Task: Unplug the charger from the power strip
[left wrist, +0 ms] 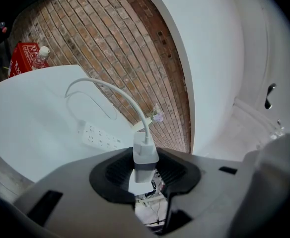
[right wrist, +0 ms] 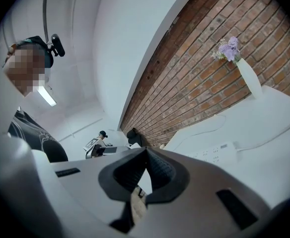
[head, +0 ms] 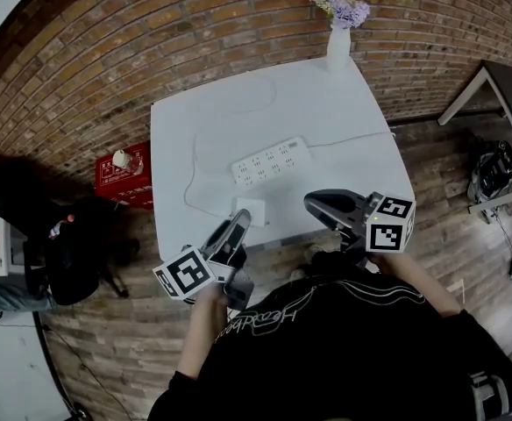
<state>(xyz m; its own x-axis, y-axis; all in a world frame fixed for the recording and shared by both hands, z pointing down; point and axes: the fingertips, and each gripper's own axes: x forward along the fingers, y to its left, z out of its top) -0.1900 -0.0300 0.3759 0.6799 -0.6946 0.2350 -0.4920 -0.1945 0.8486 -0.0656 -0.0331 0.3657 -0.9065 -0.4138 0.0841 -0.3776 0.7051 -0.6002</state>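
A white charger (left wrist: 145,153) is clamped between the black pads of my left gripper (left wrist: 146,168), apart from the strip, and its white cable (left wrist: 116,90) arcs up and back over the table. In the head view the left gripper (head: 238,224) holds the charger (head: 250,210) over the near edge of the white table (head: 326,103). The white power strip (head: 272,161) lies flat mid-table, also seen beyond the charger (left wrist: 101,136). My right gripper (head: 314,203) hovers at the table's near right edge, jaws shut with nothing between them (right wrist: 145,152). The power strip (right wrist: 217,151) lies ahead of it.
A white vase with purple flowers (head: 339,33) stands at the table's far edge against the brick wall. The strip's own cord (head: 352,137) runs off to the right. A red crate (head: 122,175) and a black bag (head: 72,244) sit on the floor to the left.
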